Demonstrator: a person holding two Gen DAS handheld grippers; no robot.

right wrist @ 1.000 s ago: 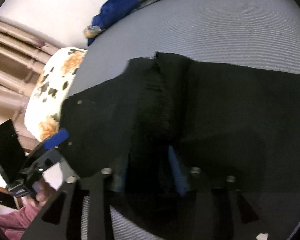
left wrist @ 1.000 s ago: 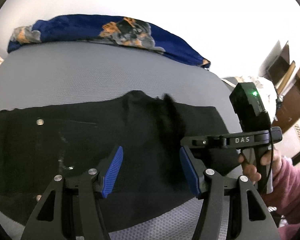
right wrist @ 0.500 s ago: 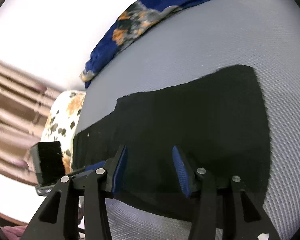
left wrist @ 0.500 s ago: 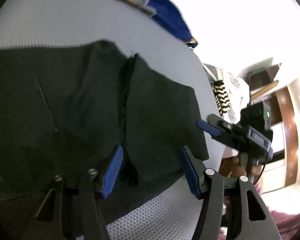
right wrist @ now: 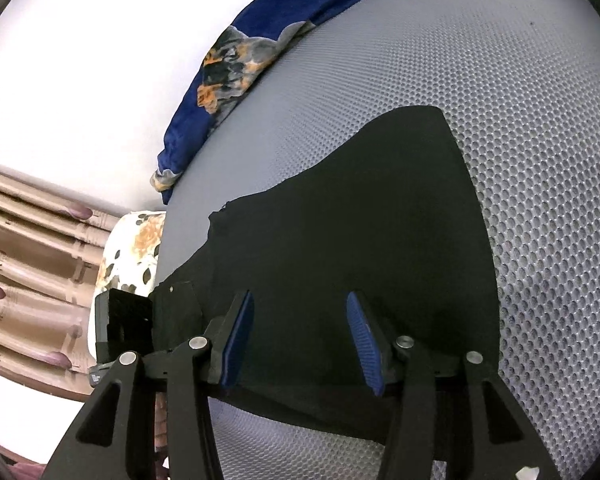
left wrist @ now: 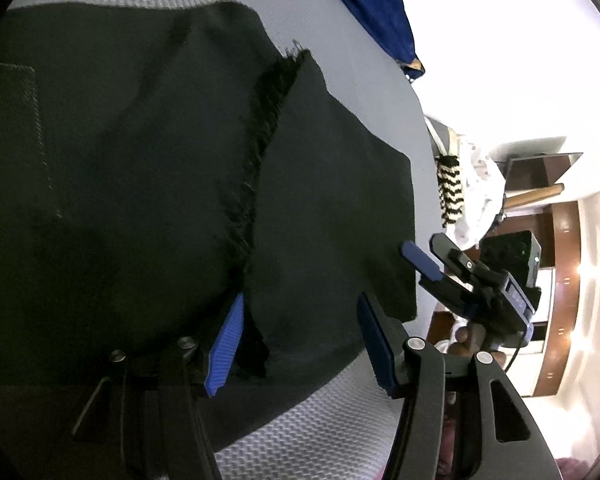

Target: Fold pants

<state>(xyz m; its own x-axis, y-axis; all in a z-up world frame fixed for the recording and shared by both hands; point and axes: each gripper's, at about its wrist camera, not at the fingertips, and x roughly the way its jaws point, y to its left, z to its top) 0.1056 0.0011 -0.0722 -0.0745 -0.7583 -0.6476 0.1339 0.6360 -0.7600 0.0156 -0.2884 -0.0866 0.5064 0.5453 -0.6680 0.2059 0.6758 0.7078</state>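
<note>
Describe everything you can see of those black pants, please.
The black pants are matte woven cloth, lying flat on a grey mesh surface, already folded, with a frayed raw edge running across the top layer. Both grippers hover above them with jaws apart, gripping nothing.

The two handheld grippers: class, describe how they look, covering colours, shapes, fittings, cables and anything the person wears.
The left gripper and the right gripper each have black, angular fingers with triangular cut-outs, silver round bolts and ribbed blue pads. In the left wrist view, the right gripper carries a black box with a small green light and a thin black cable. A pinkish-maroon sleeve shows at the bottom edge.
</note>
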